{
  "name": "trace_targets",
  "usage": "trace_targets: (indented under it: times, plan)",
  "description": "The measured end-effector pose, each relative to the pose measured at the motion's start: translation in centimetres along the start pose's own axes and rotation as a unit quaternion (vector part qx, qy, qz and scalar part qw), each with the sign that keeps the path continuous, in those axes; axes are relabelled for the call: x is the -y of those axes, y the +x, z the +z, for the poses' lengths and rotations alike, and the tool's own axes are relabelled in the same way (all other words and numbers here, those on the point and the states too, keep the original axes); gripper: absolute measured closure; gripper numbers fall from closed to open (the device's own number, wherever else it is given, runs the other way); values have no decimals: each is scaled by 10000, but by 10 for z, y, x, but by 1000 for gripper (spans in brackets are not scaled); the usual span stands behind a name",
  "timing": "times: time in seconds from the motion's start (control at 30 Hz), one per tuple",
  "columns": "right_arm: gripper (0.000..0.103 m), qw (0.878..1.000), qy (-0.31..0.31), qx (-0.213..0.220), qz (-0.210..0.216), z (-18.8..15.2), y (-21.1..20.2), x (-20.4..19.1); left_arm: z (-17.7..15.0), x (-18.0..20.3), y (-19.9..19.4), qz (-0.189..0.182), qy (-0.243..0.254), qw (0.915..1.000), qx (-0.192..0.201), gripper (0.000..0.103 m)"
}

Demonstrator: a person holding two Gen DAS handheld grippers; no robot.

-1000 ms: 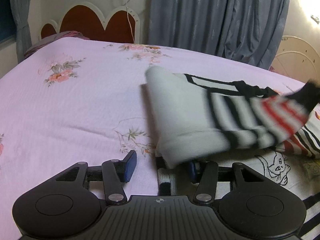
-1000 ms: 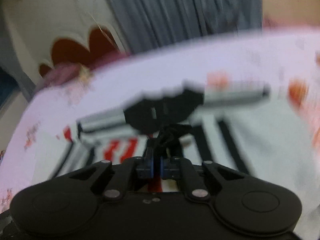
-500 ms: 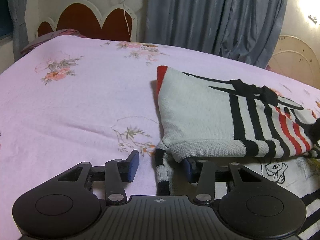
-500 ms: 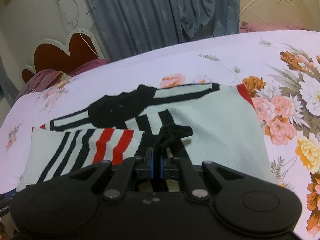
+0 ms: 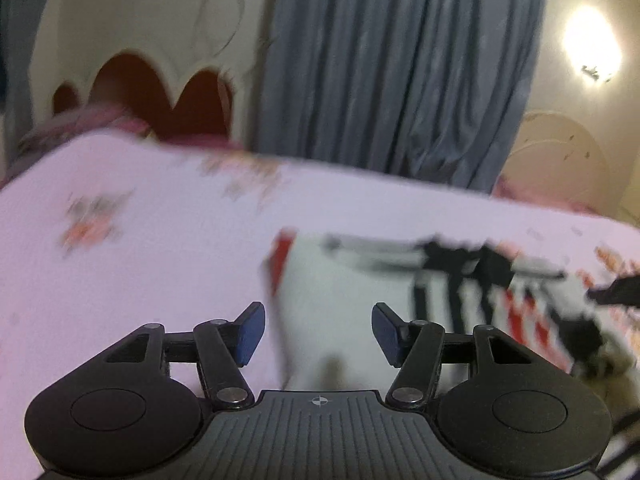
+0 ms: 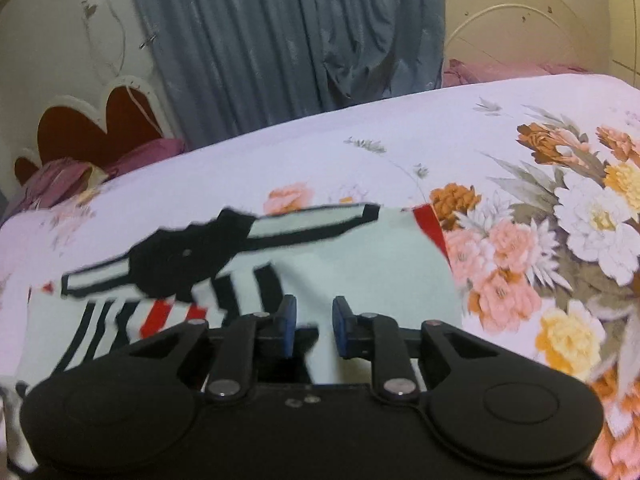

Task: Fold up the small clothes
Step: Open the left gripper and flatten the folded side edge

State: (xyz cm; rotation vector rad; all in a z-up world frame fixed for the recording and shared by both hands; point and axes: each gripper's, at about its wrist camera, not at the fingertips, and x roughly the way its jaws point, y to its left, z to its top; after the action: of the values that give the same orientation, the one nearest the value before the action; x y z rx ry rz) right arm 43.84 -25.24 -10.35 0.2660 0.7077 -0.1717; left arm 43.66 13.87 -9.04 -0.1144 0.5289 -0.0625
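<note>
No readable text, label, brand or number anywhere in either view.

Pale lilac floral-printed bed sheet across the bed, grey-blue pleated curtain at 12 o'clock, dark red scalloped headboard at 10 o'clock, crumpled mauve pillow below it

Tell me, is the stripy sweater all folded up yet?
Partly. The striped sweater lies folded over on the floral bedsheet, one striped sleeve laid across it. Nothing is in hand: the left gripper and right gripper are both opening, with nothing pinched between the pads. Probably left: another fold to make it smaller, though the blurry left view hides its near edge.
</note>
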Motion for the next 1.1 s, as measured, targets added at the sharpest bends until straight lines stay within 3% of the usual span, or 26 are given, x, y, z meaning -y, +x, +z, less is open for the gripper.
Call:
trace_targets:
  times: [0.1, 0.17, 0.27, 0.37, 0.47, 0.5, 0.53, 0.57, 0.67, 0.77, 0.87, 0.9, 0.97, 1.07, 1.1]
  plan:
    - [83, 9999, -132, -28, 30, 6, 9, -7, 31, 19, 13, -295, 37, 9991, 318, 45]
    - [82, 9998, -196, -32, 84, 7, 11, -12, 40, 28, 33, -467, 187, 9986, 141, 45]
    - [82, 9996, -251, -84, 123, 8, 18, -20, 35, 30, 73, -423, 309, 9981, -338, 45]
    - [81, 9992, -348, -143, -162, 6, 33, -22, 29, 23, 106, -81, 347, 9968, -712, 45]
    - [80, 9971, -361, -264, -620, 6, 52, -14, 24, 8, 129, 763, 443, 9930, -790, 45]
    - [80, 9974, -310, -259, -599, 6, 55, -11, 21, -2, 135, 923, 314, 9914, -868, 39]
    - [80, 9974, -318, -239, -594, 6, 56, -10, 17, -14, 138, 820, 35, 9925, -902, 32]
    - [78, 9970, -393, -229, -633, 6, 57, -13, 15, -25, 139, 665, -204, 9937, -880, 31]
    - [67, 9963, -496, -228, -660, 6, 55, -23, 22, -25, 127, 763, -123, 9942, -750, 31]
    - [66, 9983, -525, 38, -259, 6, 38, -38, 32, -13, 107, 588, 96, 9979, -269, 31]
    - [70, 9970, -733, 35, 253, 4, 36, -60, 36, -3, 116, 693, 438, 9960, -342, 31]
    - [69, 9965, -777, 14, 320, 3, 37, -66, 35, -7, 120, 739, 356, 9959, -385, 34]
    - [69, 9965, -792, -2, 255, 2, 39, -72, 32, -17, 126, 862, 63, 9946, -571, 53]
    - [69, 9975, -691, -60, 137, 1, 43, -67, 21, -37, 131, 881, -280, 9933, -695, 57]
    - [68, 9977, -660, -70, 112, 0, 43, -65, 17, -40, 134, 937, -293, 9925, -725, 66]
